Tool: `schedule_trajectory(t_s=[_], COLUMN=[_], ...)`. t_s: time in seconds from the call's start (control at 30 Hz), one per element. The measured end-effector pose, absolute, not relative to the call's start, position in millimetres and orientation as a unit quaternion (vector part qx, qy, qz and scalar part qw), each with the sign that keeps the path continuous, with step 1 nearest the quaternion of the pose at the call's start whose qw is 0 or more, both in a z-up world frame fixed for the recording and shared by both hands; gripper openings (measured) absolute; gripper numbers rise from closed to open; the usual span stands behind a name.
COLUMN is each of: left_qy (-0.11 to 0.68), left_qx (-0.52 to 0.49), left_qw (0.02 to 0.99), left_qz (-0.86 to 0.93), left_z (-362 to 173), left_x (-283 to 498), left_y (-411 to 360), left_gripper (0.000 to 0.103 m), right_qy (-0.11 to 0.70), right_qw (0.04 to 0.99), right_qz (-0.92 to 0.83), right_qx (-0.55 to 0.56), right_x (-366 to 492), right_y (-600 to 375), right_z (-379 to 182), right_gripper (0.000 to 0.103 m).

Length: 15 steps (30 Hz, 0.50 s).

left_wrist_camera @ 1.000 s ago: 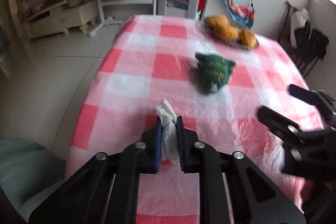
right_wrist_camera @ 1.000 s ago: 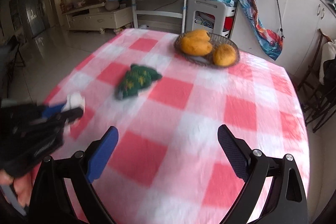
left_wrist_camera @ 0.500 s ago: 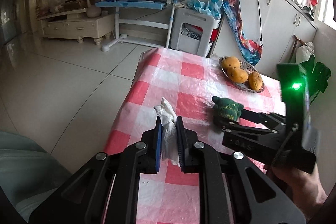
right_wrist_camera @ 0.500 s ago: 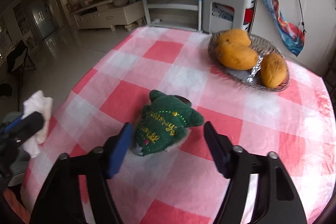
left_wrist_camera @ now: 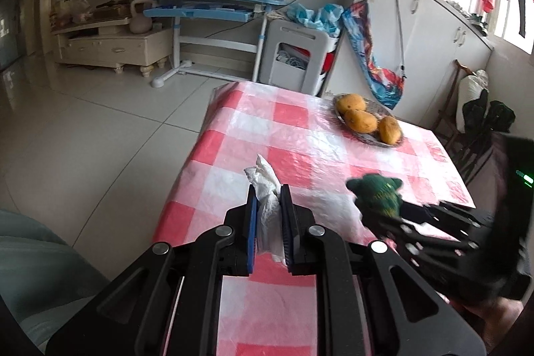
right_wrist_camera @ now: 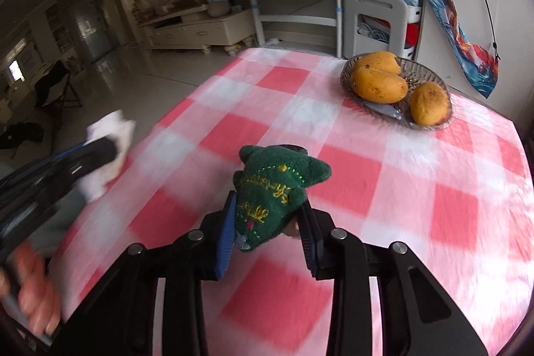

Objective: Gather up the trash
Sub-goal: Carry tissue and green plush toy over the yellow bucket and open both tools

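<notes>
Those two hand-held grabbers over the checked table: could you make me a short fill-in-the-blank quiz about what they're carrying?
1. The left gripper is shut on a crumpled white ____.
2. The right gripper is closing its jaws on a ____-coloured plush toy.
3. The glass bowl on the table holds ____ mangoes.

Missing words: tissue; green; three

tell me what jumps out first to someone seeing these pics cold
The green plush toy sits front and centre, between the fingers of the right gripper, whose jaws are closing on it above the red and white checked tablecloth. To the left, the left gripper pinches a crumpled white tissue. At the table's far right, a glass dish holds three mangoes.
</notes>
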<state>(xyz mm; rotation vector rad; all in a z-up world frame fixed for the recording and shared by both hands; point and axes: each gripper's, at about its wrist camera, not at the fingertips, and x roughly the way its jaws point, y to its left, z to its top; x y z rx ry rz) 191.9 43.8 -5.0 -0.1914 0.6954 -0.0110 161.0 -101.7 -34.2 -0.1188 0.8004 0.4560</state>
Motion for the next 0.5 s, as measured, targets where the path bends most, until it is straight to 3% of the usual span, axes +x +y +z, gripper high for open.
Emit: schedule_trajectory(t_s=[0.5], left_qy=[0.342], left_qx=[-0.058], left_qw=[0.937], left_qz=[-0.038], left_z=[0], left_x=[137], left_y=[10], left_gripper=[0.013], right_qy=[0.376], right_qw=[0.888], right_qz=[0.261], right_qx=[-0.038], right_x=[53], right_y=[-173], right_z=[-21], right_gripper=[0.035])
